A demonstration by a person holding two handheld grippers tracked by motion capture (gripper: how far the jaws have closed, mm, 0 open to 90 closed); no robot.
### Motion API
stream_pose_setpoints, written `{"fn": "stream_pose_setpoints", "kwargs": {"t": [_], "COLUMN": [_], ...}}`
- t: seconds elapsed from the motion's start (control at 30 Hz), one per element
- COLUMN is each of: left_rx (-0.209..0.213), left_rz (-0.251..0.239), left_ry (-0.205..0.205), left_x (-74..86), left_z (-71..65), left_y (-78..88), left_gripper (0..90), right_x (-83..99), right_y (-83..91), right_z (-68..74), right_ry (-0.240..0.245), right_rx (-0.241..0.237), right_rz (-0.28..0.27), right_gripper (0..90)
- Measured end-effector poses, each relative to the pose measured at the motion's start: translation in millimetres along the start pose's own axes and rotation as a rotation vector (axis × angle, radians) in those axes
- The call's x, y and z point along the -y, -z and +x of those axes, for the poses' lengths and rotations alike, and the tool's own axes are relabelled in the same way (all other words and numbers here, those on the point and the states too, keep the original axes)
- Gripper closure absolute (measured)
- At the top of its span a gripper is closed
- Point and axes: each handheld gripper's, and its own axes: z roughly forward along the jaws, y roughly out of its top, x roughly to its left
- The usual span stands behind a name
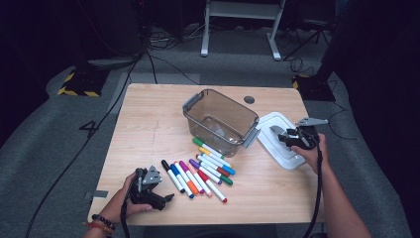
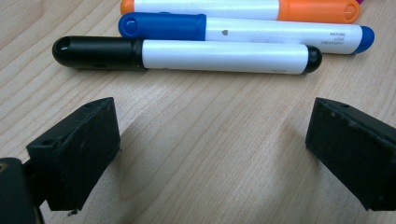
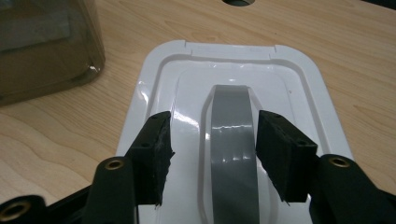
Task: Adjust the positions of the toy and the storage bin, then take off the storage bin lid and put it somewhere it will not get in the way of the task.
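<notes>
The right claw [image 3: 212, 154] hangs apart astride the lid's grey handle [image 3: 232, 140] — pads clear, handle running lengthwise between them.

Wooden table [image 1: 148, 129]: markers [image 1: 203, 166], bin [image 1: 220, 121], lid [image 1: 282, 141]

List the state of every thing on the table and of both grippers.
Bin: open, lid off, upright.
Lid: flat on the table beside the bin, handle up.
Markers: capped, lying loose in front of the bin.
Left gripper: open, nothing between its jaws.
Right gripper: open, astride the lid's grey handle.
</notes>
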Motion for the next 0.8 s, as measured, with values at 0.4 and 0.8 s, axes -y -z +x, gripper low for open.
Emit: {"fn": "stream_pose_setpoints", "kwargs": {"t": [0.4,0.8], "left_rx": [0.002,0.001], "left_rz": [0.0,0.0], "left_ry": [-0.002,-0.004], "left_x": [0.0,-0.4], "left_z": [0.3,0.8], "left_y": [0.0,-0.3], "left_gripper": [3.3,3.1], "right_x": [-10.8,10.0], "right_y": [17.0,16.1], "right_z": [40.7,104.4], "right_ry": [0.115,0.278], "right_rx": [-0.114,-0.302], "right_rz": [-0.054,0.009], "right_gripper": [42.7,54.1]}}
